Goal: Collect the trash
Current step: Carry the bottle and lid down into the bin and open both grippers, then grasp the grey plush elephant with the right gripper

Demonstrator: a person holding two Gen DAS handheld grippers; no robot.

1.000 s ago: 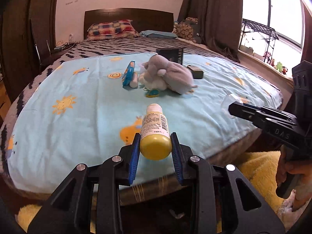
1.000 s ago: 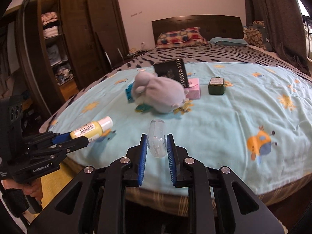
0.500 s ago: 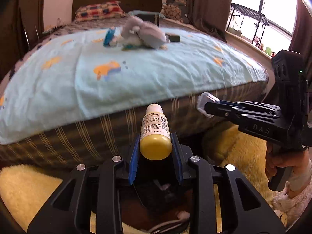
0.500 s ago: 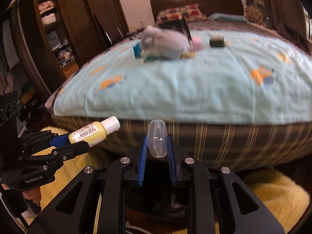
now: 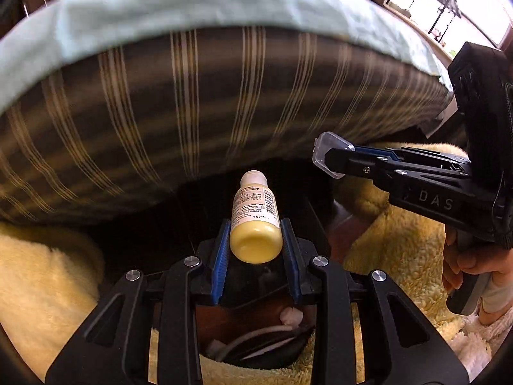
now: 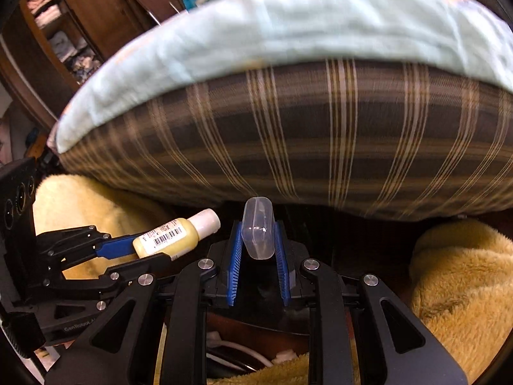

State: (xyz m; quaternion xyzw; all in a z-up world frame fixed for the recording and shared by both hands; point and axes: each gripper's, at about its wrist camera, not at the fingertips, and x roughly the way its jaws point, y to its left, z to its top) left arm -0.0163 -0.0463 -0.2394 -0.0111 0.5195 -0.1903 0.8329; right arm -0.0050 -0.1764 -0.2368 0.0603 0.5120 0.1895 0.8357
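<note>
Beside the bed [image 5: 224,102], your left hand-held gripper [image 5: 256,243] clenched the yellow bottle [image 5: 255,221] and your right hand-held gripper [image 6: 258,243] pinched the clear plastic case [image 6: 258,231] by its end, so a jolt could have slipped it free.

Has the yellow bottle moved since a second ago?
Yes. The yellow bottle, gripped by the left tool, dropped from above the bed to below its edge.

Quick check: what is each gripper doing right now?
Left gripper: shut on the yellow bottle.
Right gripper: shut on the clear plastic case.
</note>
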